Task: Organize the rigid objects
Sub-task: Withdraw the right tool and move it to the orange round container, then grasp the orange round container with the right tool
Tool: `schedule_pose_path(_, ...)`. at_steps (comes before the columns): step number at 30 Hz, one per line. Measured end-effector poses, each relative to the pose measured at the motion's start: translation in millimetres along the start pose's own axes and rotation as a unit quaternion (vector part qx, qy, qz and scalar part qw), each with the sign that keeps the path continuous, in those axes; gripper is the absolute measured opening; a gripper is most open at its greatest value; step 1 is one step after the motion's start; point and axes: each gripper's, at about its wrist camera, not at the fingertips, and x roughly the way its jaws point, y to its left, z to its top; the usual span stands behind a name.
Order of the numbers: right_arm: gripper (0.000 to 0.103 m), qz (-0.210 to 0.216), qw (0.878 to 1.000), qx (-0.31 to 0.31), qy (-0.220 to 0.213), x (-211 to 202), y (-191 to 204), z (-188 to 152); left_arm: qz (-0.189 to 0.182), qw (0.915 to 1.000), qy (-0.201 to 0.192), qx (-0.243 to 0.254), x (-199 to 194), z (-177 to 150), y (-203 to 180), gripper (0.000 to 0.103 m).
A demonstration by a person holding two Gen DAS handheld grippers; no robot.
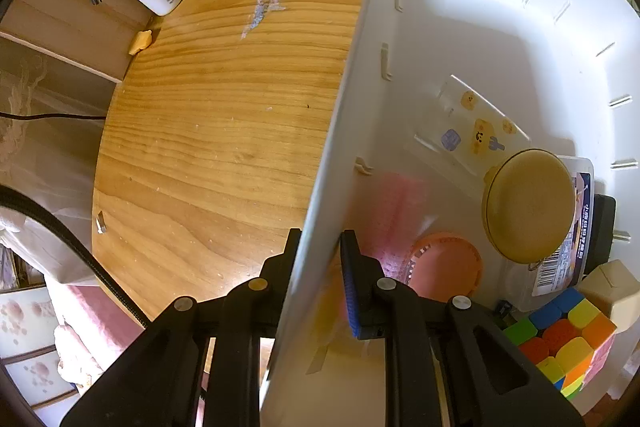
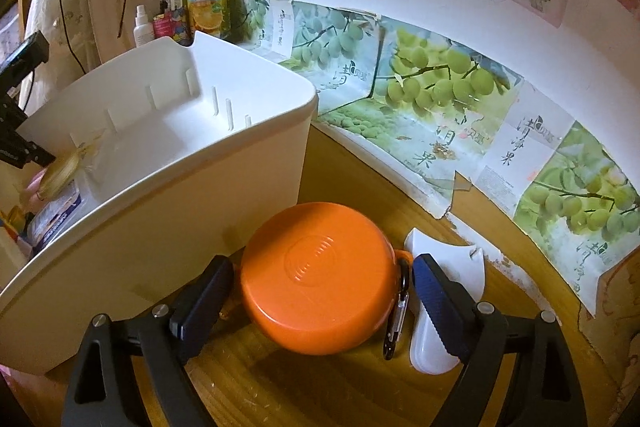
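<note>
the left wrist view alone looks down into the white bin: a rubik's cube, a round tan lid, a clear pouch with cartoon stickers, an orange ridged cap and a barcoded packet lie inside. the left gripper has its fingers clamped on the bin's near wall, one outside, one inside. only the right wrist view shows the orange round case, smooth with a ringed centre and a carabiner at its side, lying on the table just beside the bin. the right gripper straddles it, fingers apart and not pressing. a white plastic piece lies beside it.
</note>
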Motion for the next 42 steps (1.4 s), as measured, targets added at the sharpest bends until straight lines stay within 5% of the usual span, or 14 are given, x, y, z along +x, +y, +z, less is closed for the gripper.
schedule_pose_path(28, 0.083, -0.098, 0.990, 0.077, 0.058, -10, 14, 1, -0.023, 0.9993, -0.018, 0.023, -4, -9, 3, 0.020)
schedule_pose_path(42, 0.082, -0.152, 0.954, 0.236, 0.109, -61, 46, -40, -0.061, 0.9932, -0.009, 0.099, -6, -14, -4, 0.020)
